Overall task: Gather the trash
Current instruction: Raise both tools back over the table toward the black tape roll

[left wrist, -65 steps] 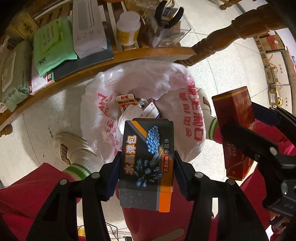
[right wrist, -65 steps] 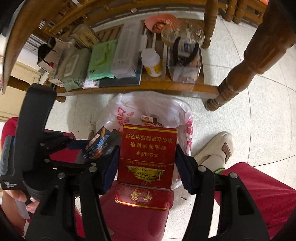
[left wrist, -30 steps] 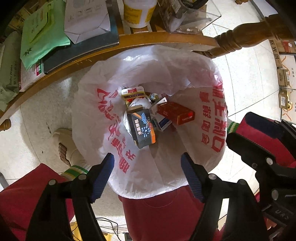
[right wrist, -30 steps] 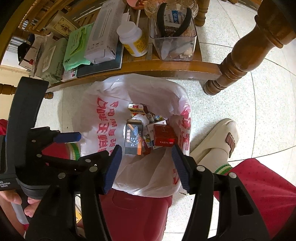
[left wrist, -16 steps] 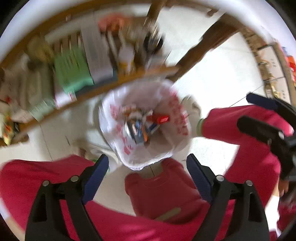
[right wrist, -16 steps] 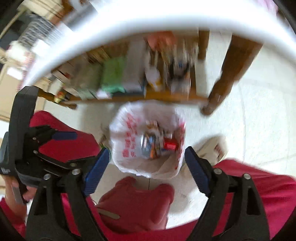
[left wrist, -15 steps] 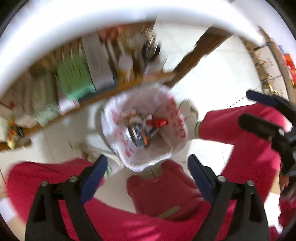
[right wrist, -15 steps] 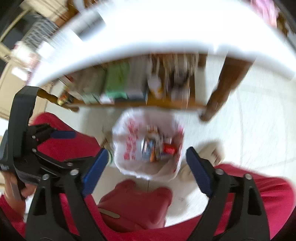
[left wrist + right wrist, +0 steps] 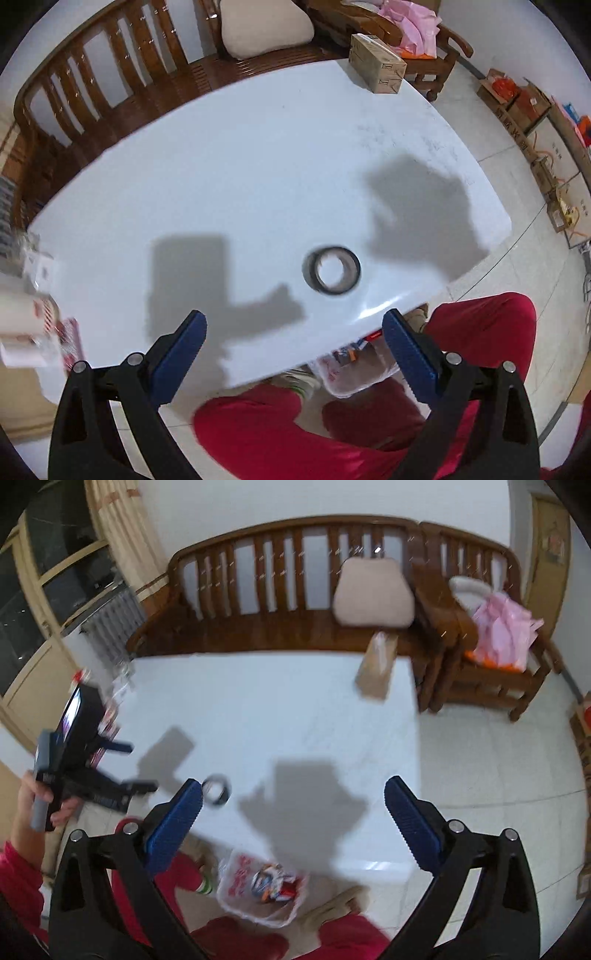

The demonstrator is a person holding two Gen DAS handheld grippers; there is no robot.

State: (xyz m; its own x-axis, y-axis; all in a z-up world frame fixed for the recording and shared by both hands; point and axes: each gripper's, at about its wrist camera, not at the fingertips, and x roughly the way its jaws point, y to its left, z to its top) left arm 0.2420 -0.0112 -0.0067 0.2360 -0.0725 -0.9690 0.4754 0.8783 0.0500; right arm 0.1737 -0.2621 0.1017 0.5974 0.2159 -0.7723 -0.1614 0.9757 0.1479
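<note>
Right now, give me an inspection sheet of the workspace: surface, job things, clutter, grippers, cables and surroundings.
Surface: white table, mostly bare, two gripper shadows across it.
Job's things: tape roll lying flat near the table's front edge; trash bag on the floor below that edge, open, with boxes inside.
Clutter: cardboard box at the far corner; blurred packets at the table's left end.
Grippers: left gripper open, nothing between its jaws; right gripper open, jaws still widening, nothing between them.
Cables: nothing seen.
Surroundings: wooden bench with a cushion behind the table; tiled floor; the person's red trousers by the bag.
</note>
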